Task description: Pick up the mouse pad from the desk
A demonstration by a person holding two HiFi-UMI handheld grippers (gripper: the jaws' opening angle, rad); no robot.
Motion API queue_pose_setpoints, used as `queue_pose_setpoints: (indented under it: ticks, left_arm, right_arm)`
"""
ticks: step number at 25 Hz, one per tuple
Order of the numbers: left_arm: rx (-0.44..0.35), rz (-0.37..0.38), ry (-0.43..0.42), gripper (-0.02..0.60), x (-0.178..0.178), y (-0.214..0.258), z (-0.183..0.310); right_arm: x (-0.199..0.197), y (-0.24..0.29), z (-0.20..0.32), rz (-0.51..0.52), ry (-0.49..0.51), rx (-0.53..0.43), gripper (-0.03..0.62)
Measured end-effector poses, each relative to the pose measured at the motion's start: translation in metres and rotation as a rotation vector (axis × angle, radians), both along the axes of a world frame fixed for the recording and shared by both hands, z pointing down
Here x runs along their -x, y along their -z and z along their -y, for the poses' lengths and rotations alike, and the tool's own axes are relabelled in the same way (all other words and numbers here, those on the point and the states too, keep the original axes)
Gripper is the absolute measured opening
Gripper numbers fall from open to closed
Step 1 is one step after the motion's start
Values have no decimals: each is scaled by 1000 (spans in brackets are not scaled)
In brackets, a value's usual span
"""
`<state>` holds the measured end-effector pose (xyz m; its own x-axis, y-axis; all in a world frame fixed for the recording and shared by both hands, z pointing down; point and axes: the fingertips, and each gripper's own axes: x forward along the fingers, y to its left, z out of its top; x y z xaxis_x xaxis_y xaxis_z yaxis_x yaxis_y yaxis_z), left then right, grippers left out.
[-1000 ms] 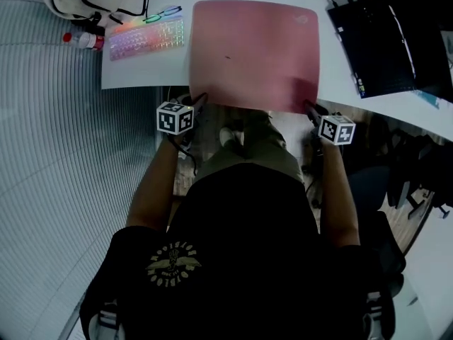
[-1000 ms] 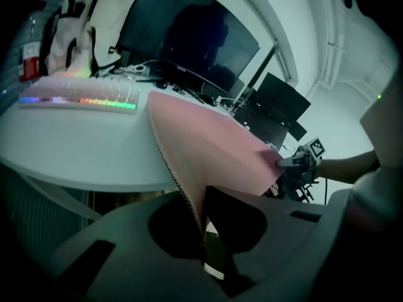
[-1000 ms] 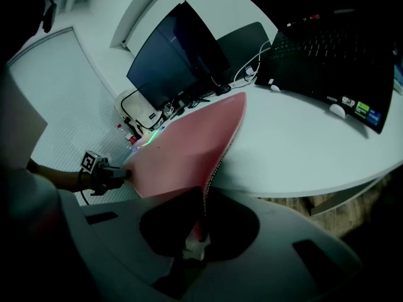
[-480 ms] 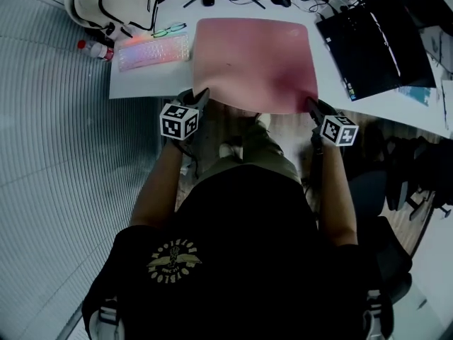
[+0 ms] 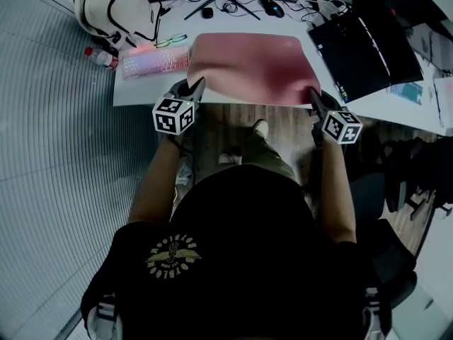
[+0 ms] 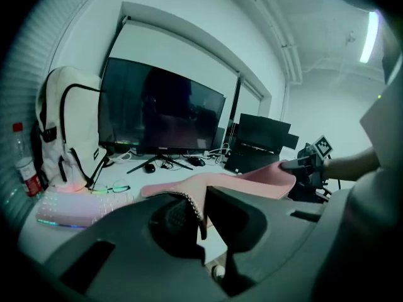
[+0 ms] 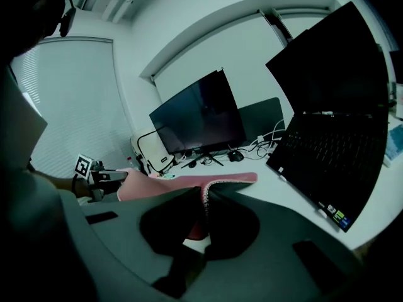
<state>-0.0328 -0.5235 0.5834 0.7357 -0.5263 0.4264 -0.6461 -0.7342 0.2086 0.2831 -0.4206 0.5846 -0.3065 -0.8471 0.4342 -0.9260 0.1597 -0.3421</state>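
Observation:
The pink mouse pad (image 5: 248, 66) hangs above the white desk (image 5: 138, 91), stretched between my two grippers. My left gripper (image 5: 192, 91) is shut on the pad's near left corner. My right gripper (image 5: 313, 98) is shut on its near right corner. In the left gripper view the pad's stitched edge (image 6: 189, 197) is pinched between the jaws, and the pad (image 6: 252, 178) sags across to the right gripper (image 6: 296, 164). The right gripper view shows the pad (image 7: 182, 184) clamped at its corner, with the left gripper (image 7: 116, 176) on the far side.
A lit keyboard (image 5: 154, 61), glasses (image 5: 170, 41), a bottle (image 5: 101, 57) and a white backpack (image 5: 117, 6) lie at the desk's left. A monitor (image 6: 160, 115) and a mouse (image 5: 270, 7) stand behind. An open black laptop (image 5: 364, 48) is at the right.
Both grippers have risen with the pad's near corners in them. The pad has come up off the desk and now looks foreshortened in the head view.

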Motion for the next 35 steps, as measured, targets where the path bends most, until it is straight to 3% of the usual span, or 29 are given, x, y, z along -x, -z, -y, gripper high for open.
queue_pose_setpoints:
  ticks: [8,14,35]
  left_arm:
    - [-101,-93,15,23,0,68,19]
    - [-181,-85,-4,23,0,101,24]
    - [-385,-165,-6,23,1,235,14]
  right_arm:
    - [-10,65,13,31,-30,-130,25]
    - [-21,103,19,8,-44,-200,18]
    - [-9,241,-1,-73,0,-431,19]
